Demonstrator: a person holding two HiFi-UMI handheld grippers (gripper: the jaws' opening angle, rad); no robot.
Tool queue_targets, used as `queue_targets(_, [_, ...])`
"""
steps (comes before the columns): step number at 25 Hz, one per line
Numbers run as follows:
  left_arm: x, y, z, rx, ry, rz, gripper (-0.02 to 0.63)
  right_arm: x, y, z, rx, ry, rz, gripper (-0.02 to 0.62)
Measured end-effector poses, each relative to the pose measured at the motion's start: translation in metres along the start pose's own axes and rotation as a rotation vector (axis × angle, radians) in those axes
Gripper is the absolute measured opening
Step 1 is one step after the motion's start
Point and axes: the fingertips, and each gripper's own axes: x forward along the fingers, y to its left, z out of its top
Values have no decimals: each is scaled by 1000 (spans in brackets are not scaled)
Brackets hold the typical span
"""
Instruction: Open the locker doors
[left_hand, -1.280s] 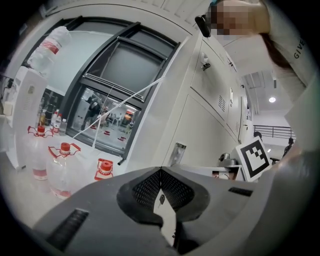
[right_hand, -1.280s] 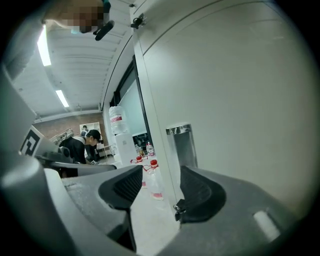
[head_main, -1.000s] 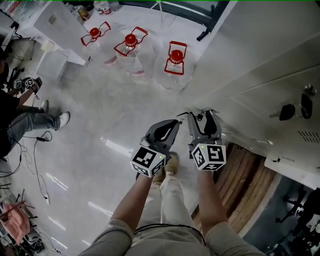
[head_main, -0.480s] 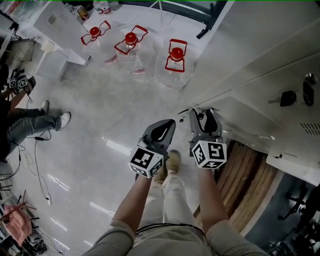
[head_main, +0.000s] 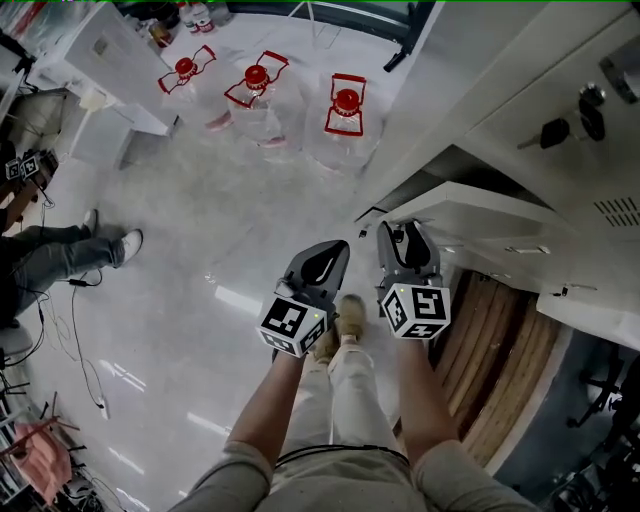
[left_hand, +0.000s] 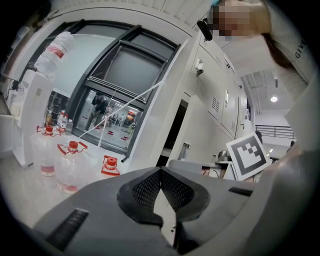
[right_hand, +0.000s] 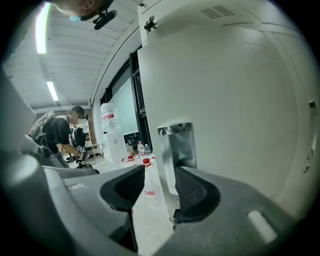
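The lower locker door (head_main: 480, 215) stands ajar, swung out from the white locker bank (head_main: 520, 70) over the pale floor (head_main: 200, 220), and its free edge lies at the tip of the right gripper (head_main: 405, 233). In the right gripper view that door edge (right_hand: 162, 165) stands between the jaws of the right gripper (right_hand: 157, 176), just below the shiny recessed metal handle plate (right_hand: 175, 150). The jaws have just been closing, yet a gap shows between the left pad and the door edge, so the door is not clamped. The left gripper (head_main: 333, 250) hangs just beside the right one, clear of the locker; in the left gripper view its jaws (left_hand: 160, 172) are clenched tip to tip on nothing. A key (head_main: 548, 132) hangs in the lock of the door above. Three clear water bottles with red caps (head_main: 345, 110) stand on the floor farther off, and a seated person (head_main: 60, 250) is at the left edge.
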Motion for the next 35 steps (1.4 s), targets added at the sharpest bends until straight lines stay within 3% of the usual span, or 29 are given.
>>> queue_targets(17, [-20,-49,-33,3,19,-45,-2,-69,2,-22,21,-17,-41,136])
queue_targets(35, [-47,-134,-61,15,26,-68,-2,-165,-12,-49,-2,15,26,131])
